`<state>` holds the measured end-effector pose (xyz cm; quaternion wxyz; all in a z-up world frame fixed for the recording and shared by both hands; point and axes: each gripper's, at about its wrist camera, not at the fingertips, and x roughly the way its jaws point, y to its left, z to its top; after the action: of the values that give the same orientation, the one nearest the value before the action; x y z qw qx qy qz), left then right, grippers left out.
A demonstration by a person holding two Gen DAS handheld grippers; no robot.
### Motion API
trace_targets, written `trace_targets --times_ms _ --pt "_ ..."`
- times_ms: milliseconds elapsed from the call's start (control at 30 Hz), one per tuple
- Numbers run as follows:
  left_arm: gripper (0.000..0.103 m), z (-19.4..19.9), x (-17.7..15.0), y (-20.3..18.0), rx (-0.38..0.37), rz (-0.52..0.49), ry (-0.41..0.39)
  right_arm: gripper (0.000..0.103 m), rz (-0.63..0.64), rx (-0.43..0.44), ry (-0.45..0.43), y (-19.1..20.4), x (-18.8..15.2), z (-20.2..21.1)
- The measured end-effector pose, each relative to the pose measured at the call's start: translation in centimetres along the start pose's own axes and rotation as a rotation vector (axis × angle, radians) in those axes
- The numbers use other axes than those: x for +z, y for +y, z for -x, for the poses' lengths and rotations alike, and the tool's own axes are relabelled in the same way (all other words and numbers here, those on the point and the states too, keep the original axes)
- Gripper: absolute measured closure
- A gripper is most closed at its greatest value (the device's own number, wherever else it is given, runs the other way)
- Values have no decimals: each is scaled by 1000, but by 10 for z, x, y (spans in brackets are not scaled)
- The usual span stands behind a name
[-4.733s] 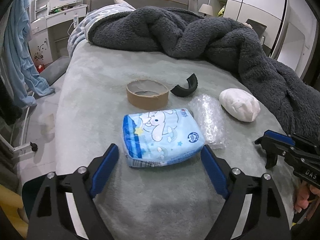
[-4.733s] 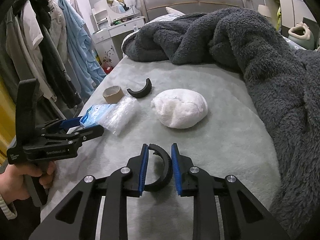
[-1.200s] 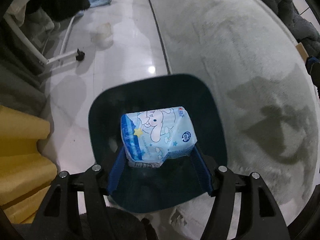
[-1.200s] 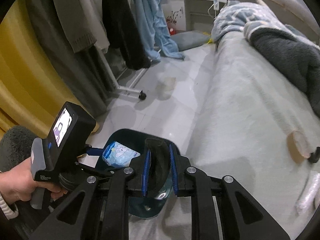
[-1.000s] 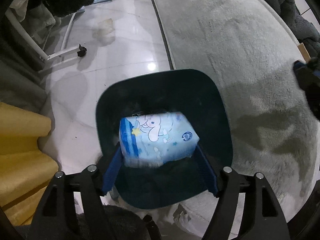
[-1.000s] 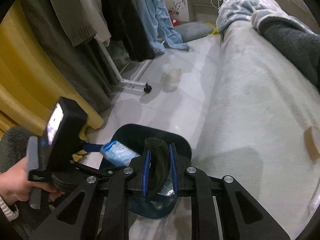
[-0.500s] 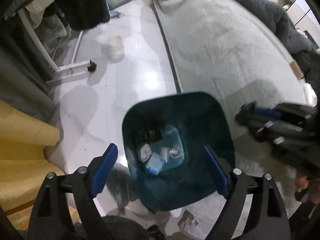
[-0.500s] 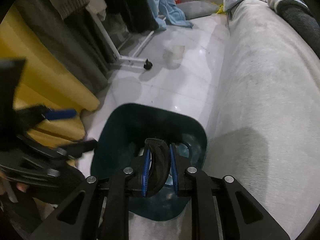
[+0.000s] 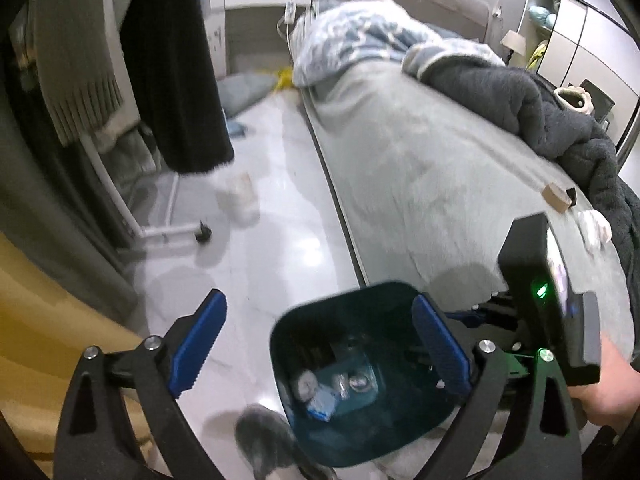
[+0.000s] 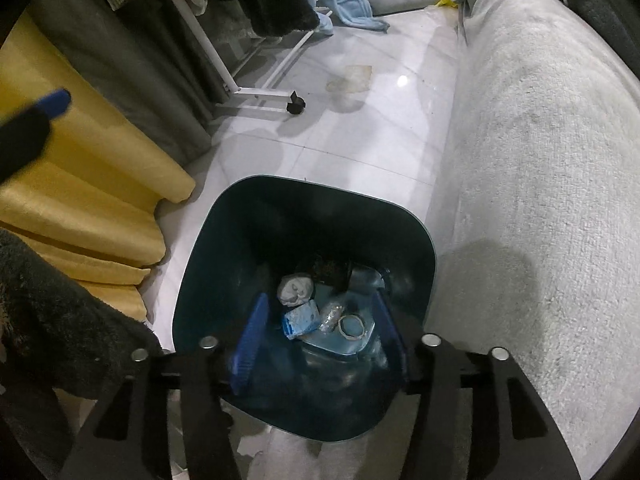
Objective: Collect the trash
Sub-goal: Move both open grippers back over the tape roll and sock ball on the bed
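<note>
Left wrist: bin (image 9: 288,332) on the floor beside the bed (image 9: 420,168) already holds trash. Tape roll (image 9: 555,196) and white wad (image 9: 595,227) are left on the bed, so the task looks partly done. Left gripper (image 9: 320,344) wide open, empty, above the bin's near side.

Right wrist: right gripper (image 10: 318,336) open over the bin mouth, holding nothing. Blue pack (image 10: 301,319) and other scraps lie at the bin bottom.
</note>
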<state>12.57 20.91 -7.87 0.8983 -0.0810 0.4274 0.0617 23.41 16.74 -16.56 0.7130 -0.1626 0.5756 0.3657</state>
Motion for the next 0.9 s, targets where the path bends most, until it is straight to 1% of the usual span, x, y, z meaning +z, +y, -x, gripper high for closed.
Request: trace_targets --times_ms 33,200,300,367,467,500,633,800,900 --pt "6 3 2 -2 2 -5 -16 33 0 -1 -1 0 -1 0" --pt "4 24 12 -16 -16 -34 -118 23 2 -4 -21 1 -4 10" --pt "4 36 16 -27 -34 -54 -176 16 2 -7 -53 1 -4 22" --pt "4 41 18 -32 -34 -61 -200 12 1 -15 -84 0 -4 33" --pt "4 50 22 -44 -20 -91 -249 10 -8 -29 -127 -7 -6 48" --pt "4 55 23 -49 -9 -104 -279 9 -16 -30 -141 -10 -6 53" --pt "4 69 25 -60 7 -117 -349 8 -44 -51 -217 -26 -10 78" --pt "4 79 36 -72 -52 -97 -398 6 -68 -97 -310 -49 -17 116" --pt "4 83 40 -81 -71 -116 -421 5 -76 -139 -376 -64 -23 142"
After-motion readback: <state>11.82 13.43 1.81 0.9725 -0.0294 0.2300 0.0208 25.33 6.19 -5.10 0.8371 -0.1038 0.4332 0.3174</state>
